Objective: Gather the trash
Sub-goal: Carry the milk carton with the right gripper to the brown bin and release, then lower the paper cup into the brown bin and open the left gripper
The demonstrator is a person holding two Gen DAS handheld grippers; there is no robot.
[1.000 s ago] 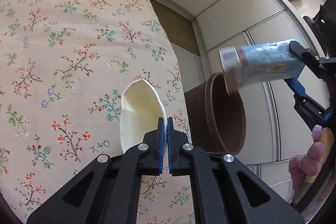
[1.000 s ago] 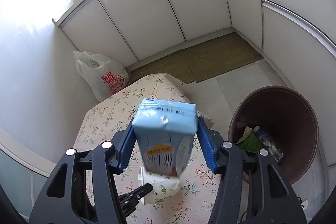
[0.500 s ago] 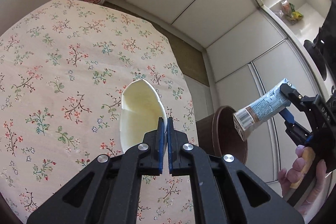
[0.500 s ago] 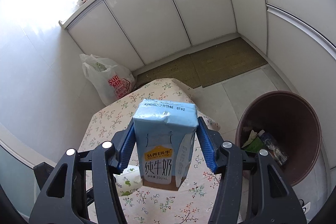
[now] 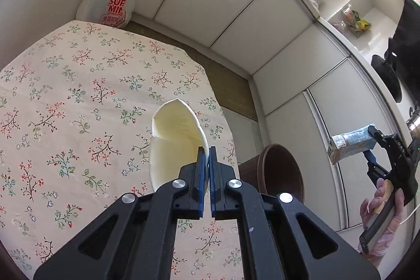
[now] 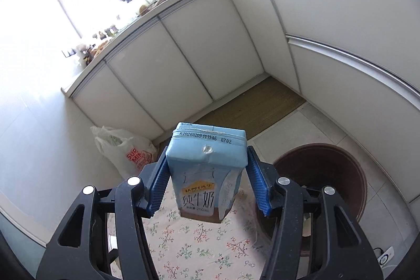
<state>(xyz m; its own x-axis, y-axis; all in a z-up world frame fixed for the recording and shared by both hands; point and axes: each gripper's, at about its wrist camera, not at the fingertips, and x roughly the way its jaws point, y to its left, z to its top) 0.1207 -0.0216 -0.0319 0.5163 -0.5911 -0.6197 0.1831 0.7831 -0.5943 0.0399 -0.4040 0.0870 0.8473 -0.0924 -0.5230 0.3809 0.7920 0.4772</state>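
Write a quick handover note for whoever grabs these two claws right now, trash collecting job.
Left claw: shut on the flattened paper cup, held above the floral table.
Right claw: gripping the blue milk carton, off the table.
Brown bin: on the floor beside the table.
Done: both pieces picked up.
Left: drop carton, then cup, into the bin.

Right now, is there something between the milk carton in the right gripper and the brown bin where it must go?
Nothing visible blocks it. The milk carton hangs clamped in the right gripper, with only open air toward the brown bin, whose mouth is uncovered.
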